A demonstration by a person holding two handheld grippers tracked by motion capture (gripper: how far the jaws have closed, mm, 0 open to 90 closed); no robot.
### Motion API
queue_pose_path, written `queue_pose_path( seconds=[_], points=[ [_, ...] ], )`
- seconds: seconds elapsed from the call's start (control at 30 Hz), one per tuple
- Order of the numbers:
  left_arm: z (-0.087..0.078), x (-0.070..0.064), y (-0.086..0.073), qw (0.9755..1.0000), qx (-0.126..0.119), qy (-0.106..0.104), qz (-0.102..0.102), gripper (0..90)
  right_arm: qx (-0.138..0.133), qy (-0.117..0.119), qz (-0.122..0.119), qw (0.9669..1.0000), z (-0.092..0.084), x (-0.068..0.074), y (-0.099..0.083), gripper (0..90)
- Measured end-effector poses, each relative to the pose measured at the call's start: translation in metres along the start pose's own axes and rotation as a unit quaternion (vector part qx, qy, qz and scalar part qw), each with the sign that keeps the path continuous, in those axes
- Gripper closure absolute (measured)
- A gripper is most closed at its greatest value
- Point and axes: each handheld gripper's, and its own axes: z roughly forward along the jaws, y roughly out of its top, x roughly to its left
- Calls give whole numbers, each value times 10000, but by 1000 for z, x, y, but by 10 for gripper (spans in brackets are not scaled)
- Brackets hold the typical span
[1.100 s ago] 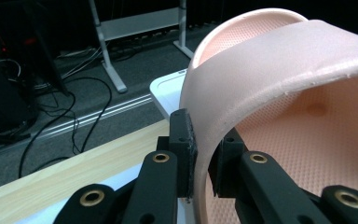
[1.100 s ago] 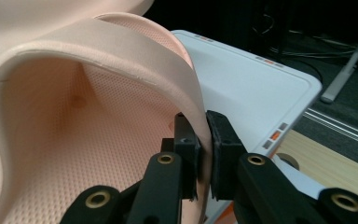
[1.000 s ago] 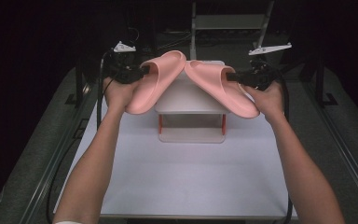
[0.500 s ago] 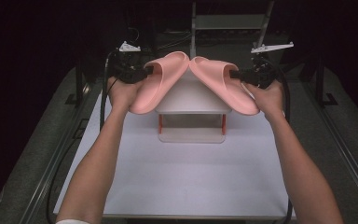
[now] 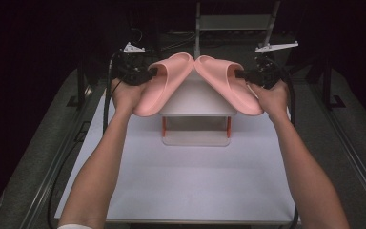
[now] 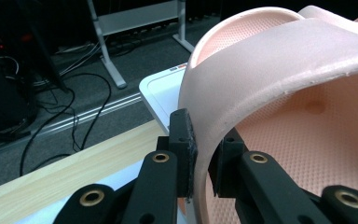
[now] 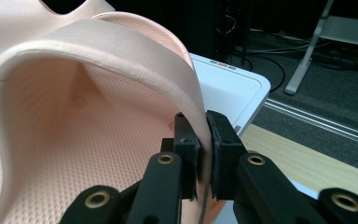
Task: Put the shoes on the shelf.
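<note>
Two pink slide sandals hang in the air above a small white shoe rack (image 5: 198,98) at the table's far middle. The left sandal (image 5: 164,83) is pinched at its strap edge by my left gripper (image 5: 145,74), which is shut on it. In the left gripper view the pads (image 6: 184,140) squeeze the strap of that sandal (image 6: 270,70). The right sandal (image 5: 228,83) is held the same way by my right gripper (image 5: 245,75), shut on its strap (image 7: 121,51). The toes of both sandals meet above the rack, tilted like a roof.
The rack stands on red posts (image 5: 163,126) over a lower shelf (image 5: 196,138). A white table top (image 5: 190,181) spreads in front of it. A metal frame (image 5: 233,21) and cables (image 6: 74,112) lie beyond the table on the dark floor.
Both sandals have been lifted slightly and their toes brought together over the rack; the hands have barely shifted.
</note>
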Motion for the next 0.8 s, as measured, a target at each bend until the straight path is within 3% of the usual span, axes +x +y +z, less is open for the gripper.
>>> queue_pose_path(
  seconds=[0.8],
  points=[
    [9,-13,6,10000,-45,65,20,756,32,-166,121,9998,4,6,3,795]
  ],
)
